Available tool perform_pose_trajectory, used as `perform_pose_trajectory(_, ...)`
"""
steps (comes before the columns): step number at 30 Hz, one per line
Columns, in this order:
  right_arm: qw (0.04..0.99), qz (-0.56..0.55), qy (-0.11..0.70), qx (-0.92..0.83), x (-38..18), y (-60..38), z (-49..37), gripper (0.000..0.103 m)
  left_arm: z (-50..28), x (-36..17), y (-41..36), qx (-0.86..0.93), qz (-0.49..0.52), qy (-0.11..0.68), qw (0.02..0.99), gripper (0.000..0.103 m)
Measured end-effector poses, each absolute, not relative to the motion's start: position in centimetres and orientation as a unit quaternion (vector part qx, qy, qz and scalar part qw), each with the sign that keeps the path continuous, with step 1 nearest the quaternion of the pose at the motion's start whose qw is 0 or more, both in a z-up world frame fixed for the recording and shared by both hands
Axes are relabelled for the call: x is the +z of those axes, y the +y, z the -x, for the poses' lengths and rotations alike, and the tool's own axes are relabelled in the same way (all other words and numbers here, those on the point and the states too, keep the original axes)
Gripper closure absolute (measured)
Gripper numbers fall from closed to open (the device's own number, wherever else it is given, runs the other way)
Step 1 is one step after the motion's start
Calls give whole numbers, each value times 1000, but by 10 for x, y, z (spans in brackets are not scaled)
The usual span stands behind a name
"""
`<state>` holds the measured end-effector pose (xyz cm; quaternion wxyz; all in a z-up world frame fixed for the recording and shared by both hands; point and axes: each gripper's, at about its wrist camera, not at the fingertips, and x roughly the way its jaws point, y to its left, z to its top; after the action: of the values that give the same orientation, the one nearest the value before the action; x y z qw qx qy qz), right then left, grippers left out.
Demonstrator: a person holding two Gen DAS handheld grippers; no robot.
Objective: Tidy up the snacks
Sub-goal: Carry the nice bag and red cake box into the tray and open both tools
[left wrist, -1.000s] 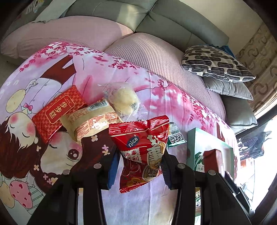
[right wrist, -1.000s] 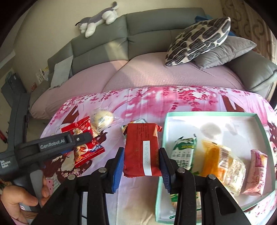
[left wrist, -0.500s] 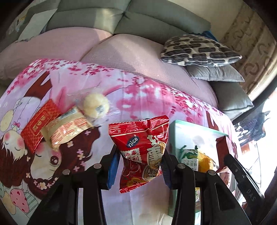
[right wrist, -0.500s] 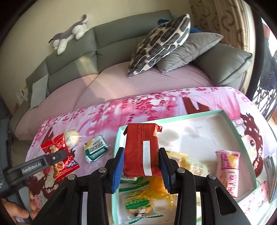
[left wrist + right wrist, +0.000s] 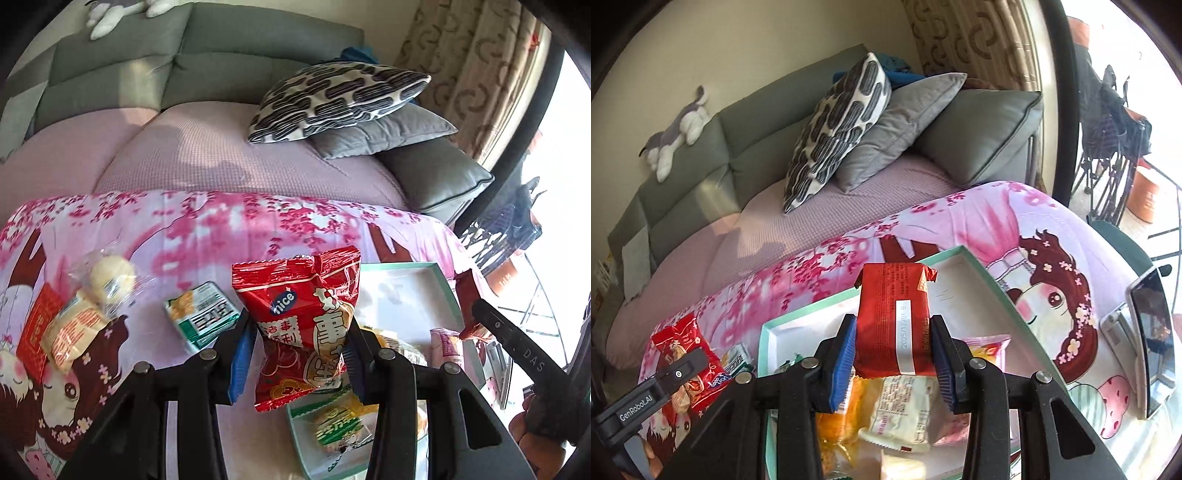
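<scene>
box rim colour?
Mint green rim on the box, white inside; right wrist view shows it best.

Home living room: grey sofa (image 5: 746, 147) (plush toy (image 5: 677, 133) on top), curtains (image 5: 476, 62).

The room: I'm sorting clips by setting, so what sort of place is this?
Most likely a home living room: a grey sofa with cushions, a plush toy on its back, and a curtained window.

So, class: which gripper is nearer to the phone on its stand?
Right. The right gripper holds a snack over the box, beside the phone; the left gripper is on the box's far side.
</scene>
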<state>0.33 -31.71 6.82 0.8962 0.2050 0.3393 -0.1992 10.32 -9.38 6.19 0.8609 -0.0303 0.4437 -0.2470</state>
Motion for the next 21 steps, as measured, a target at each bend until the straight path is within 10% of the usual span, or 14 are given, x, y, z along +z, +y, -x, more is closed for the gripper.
perform_pose_trajectory(21, 898, -209, 330, -201, 40, -347, -23, 61, -121, 43, -170, -299, 9, 429, 852, 57)
